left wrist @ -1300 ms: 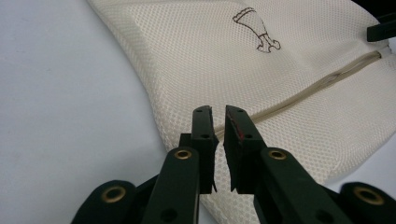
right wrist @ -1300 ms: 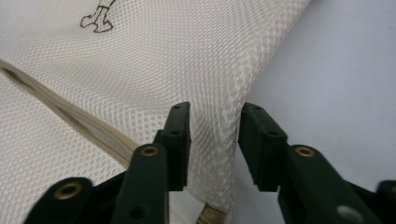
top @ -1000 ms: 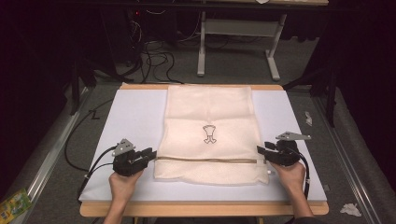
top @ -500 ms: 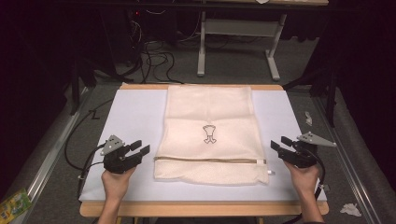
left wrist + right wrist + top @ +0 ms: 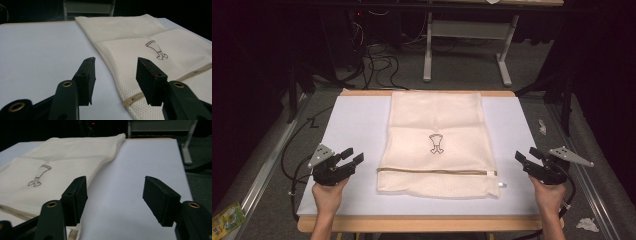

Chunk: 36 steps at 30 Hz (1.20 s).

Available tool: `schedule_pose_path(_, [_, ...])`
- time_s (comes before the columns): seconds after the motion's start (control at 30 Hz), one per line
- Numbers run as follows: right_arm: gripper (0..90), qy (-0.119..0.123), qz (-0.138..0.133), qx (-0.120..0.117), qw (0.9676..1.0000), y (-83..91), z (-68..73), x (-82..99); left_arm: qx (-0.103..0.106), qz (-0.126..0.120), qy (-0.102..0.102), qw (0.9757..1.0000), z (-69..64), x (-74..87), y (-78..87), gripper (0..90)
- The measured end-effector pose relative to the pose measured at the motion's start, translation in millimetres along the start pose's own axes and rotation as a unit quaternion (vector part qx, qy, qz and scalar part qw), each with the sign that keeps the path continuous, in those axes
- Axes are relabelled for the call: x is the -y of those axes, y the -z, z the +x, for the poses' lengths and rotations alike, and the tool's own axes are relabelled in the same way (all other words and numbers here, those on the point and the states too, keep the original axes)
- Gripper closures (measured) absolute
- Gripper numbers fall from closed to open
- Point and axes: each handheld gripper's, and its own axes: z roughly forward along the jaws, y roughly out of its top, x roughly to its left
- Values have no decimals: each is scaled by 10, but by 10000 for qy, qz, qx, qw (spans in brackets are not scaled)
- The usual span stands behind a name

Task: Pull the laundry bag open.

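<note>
Near edge first. My left gripper (image 5: 351, 159) sits over bare white tabletop (image 5: 352, 125) well left of the cream mesh laundry bag (image 5: 437, 120); its jaws have just been opening and stand spread with nothing between them. In the left gripper view the bag's left hem and the end of its tan zipper strip (image 5: 131, 100) lie just beyond the far jaw, not touching. My right gripper (image 5: 528, 156) hangs near the table's right edge, jaws likewise just opened wide and holding nothing. Clear white surface runs on both flanks of the bag. The bag lies flat in the middle of the table, small brown embroidered emblem (image 5: 435, 144) upward, its far hem at the wooden back rim (image 5: 362, 92). Beyond: grey metal desk legs (image 5: 428, 55) on dark floor.
</note>
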Motion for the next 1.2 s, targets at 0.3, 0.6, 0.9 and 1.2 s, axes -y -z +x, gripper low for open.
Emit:
schedule_pose_path(0.3, [416, -68, -50, 108, 9999, 81, -88, 72, -374, 62, -127, 9992, 54, 20, 55, 487])
schedule_pose_path(0.6, [420, -172, -68, 210, 9996, 121, -177, 150, -483, 136, -34, 9987, 153, 62, 39, 477])
schedule_pose_path(0.9, [447, -293, 88, 252, 9992, 82, -288, 227, -591, 287, 24, 9978, 237, 117, -37, 462])
schedule_pose_path(1.2, [464, -394, 177, 318, 9986, 21, -340, 272, -659, 379, 89, 9971, 273, 165, -144, 453])
